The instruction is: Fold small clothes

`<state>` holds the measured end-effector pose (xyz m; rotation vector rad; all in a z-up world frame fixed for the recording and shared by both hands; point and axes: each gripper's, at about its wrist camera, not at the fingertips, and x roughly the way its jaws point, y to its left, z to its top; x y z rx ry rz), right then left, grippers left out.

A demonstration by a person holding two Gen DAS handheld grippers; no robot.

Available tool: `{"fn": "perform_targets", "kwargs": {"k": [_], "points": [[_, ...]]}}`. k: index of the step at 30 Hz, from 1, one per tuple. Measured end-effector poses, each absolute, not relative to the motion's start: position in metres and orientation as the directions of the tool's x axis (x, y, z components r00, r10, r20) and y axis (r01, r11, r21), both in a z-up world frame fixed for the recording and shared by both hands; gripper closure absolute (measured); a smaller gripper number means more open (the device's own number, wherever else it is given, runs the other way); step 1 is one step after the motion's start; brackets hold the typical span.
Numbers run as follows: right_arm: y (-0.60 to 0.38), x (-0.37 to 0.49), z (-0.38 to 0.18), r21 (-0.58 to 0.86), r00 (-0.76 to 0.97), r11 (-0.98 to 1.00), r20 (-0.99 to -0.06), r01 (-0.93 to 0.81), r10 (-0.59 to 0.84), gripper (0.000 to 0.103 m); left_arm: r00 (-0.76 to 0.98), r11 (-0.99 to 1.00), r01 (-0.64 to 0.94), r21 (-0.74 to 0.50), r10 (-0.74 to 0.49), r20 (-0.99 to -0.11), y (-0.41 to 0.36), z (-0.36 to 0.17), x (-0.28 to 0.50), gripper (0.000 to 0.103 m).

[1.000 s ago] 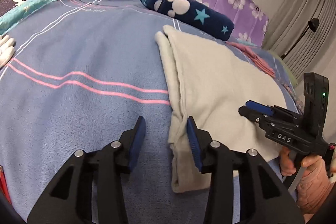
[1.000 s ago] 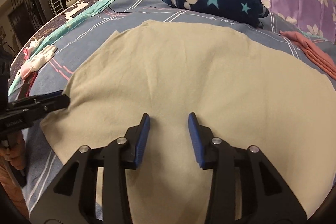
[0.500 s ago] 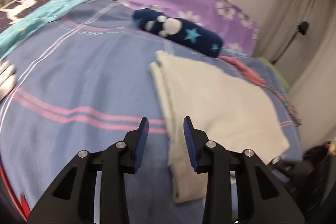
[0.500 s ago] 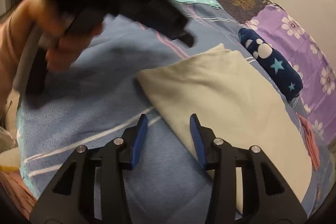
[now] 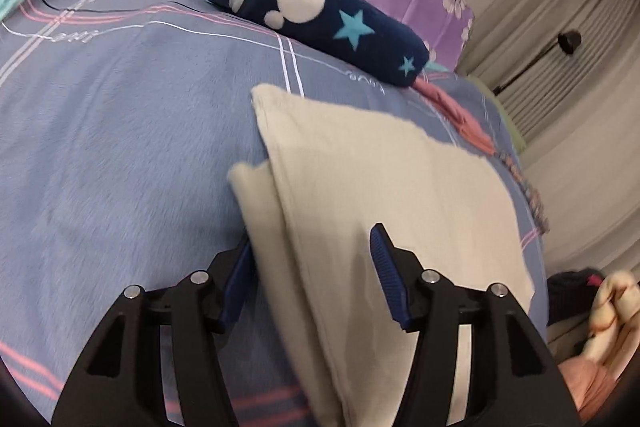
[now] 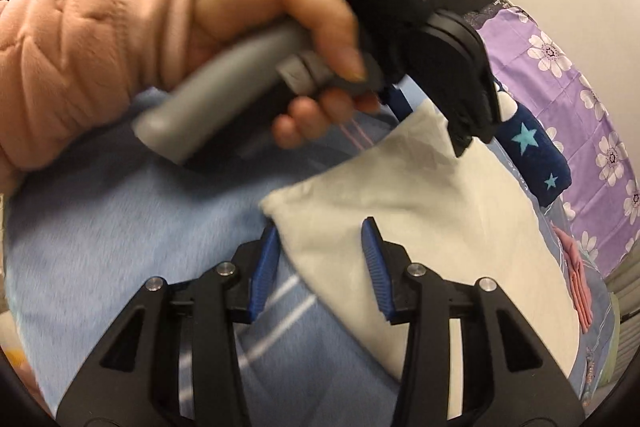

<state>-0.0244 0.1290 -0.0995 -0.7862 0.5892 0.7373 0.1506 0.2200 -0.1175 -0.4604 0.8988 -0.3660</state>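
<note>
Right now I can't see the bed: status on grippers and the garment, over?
Left hand-held gripper open, jaws just widened, straddling cream garment's folded edge. Right hand-held gripper open over its near corner. Navy star roll beyond, clear.

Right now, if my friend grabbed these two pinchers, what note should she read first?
Left gripper: jaws open and just widened, straddling the long folded edge of the cream fleece cloth, not pinching.
Right gripper: open over the cloth's near corner, holding nothing.
The cloth lies folded on the blue striped blanket, near the navy star-print roll.
Done: at least one fold.
Left: probably grip the edge and fold again.
</note>
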Motion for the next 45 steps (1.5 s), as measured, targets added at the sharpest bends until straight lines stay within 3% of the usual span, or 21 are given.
{"fn": "perform_targets", "kwargs": {"k": [2, 3, 4, 5, 13, 23, 31, 45], "points": [[0.132, -0.019, -0.101, -0.420, 0.619, 0.494, -0.696, -0.762, 0.363, 0.067, 0.571, 0.835, 0.115, -0.538, -0.499, -0.652, 0.221, -0.117, 0.157, 0.046], [0.132, -0.016, -0.102, -0.416, 0.620, 0.501, -0.697, -0.759, 0.360, 0.073, 0.569, 0.836, 0.114, -0.536, -0.498, -0.655, 0.221, -0.116, 0.159, 0.058], [0.131, -0.012, -0.102, -0.409, 0.626, 0.524, -0.699, -0.747, 0.347, 0.091, 0.568, 0.844, 0.109, -0.524, -0.486, -0.664, 0.221, -0.115, 0.162, 0.073], [0.129, -0.007, -0.101, -0.384, 0.618, 0.544, -0.703, -0.746, 0.352, 0.095, 0.560, 0.850, 0.102, -0.517, -0.479, -0.676, 0.220, -0.115, 0.164, 0.092], [0.081, -0.004, -0.049, -0.233, 0.635, 0.655, -0.605, -0.718, 0.481, 0.098, 0.614, 0.843, 0.119, -0.525, -0.478, -0.629, 0.202, -0.072, 0.162, 0.093], [-0.024, 0.017, -0.010, 0.077, 0.624, 0.783, -0.558, -0.618, 0.547, 0.098, 0.626, 0.870, 0.210, -0.446, -0.470, -0.622, 0.121, -0.018, 0.172, 0.093], [-0.127, 0.040, -0.015, 0.303, 0.629, 0.816, -0.524, -0.492, 0.574, 0.098, 0.599, 0.869, 0.266, -0.416, -0.487, -0.635, 0.041, 0.000, 0.184, 0.093], [-0.264, 0.050, -0.053, 0.493, 0.664, 0.818, -0.510, -0.295, 0.547, 0.098, 0.507, 0.858, 0.397, -0.327, -0.502, -0.700, -0.120, -0.012, 0.209, 0.093]]}}
